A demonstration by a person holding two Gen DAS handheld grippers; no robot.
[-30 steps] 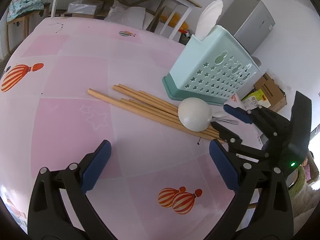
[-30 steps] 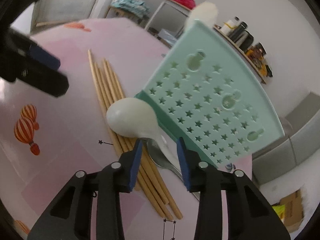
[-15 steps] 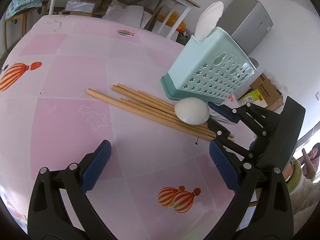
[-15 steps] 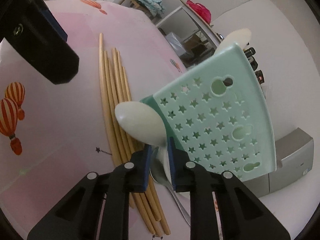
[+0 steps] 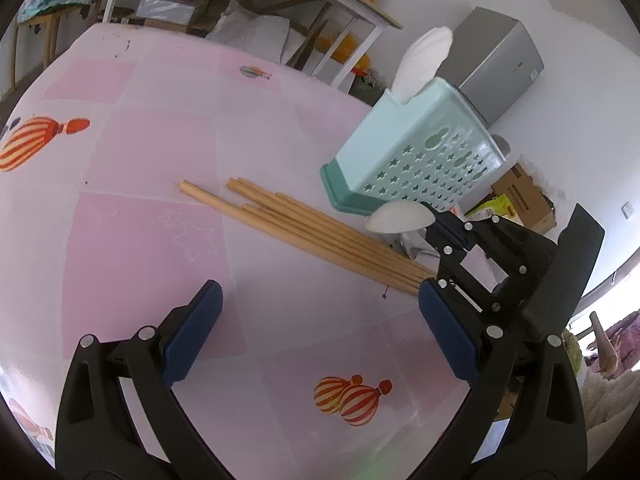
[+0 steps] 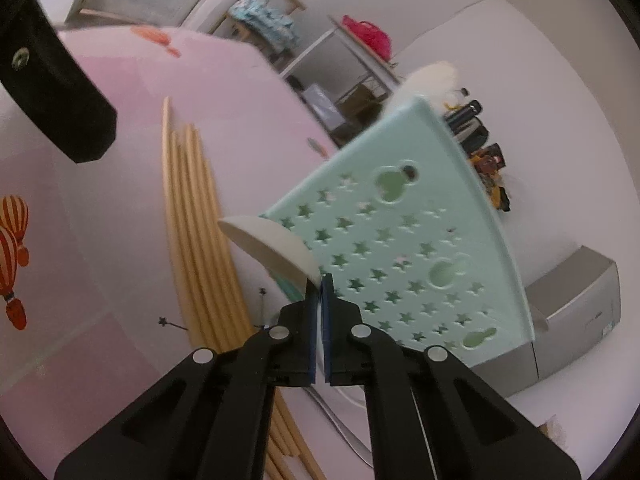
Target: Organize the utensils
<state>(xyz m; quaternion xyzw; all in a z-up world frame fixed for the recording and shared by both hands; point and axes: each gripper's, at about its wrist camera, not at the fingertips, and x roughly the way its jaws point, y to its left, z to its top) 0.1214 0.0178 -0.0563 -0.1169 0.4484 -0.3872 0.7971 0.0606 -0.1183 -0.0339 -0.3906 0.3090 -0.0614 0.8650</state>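
My right gripper [image 6: 320,284] is shut on the handle of a white spoon [image 6: 272,246], whose bowl is tipped on edge just above the table. From the left wrist view the same spoon [image 5: 402,218] hangs in front of the right gripper [image 5: 438,224], beside the mint utensil holder [image 5: 416,160]. Another white spoon [image 5: 422,62] stands upright in that holder [image 6: 404,256]. Several wooden chopsticks [image 5: 304,230] lie on the pink table, also seen as chopsticks [image 6: 192,216] to the left of the spoon. My left gripper [image 5: 316,336] hangs open over bare tablecloth, holding nothing.
A metal spoon [image 6: 340,424] lies on the table under the right gripper. The pink tablecloth [image 5: 160,240] carries balloon prints. Beyond the table edge stand a grey cabinet [image 5: 500,64], cardboard boxes [image 5: 524,196] and shelves.
The right gripper's jaws closed on the white spoon's handle and the spoon rolled from bowl-down to on edge, lifting slightly off the chopsticks. The left gripper stayed put.
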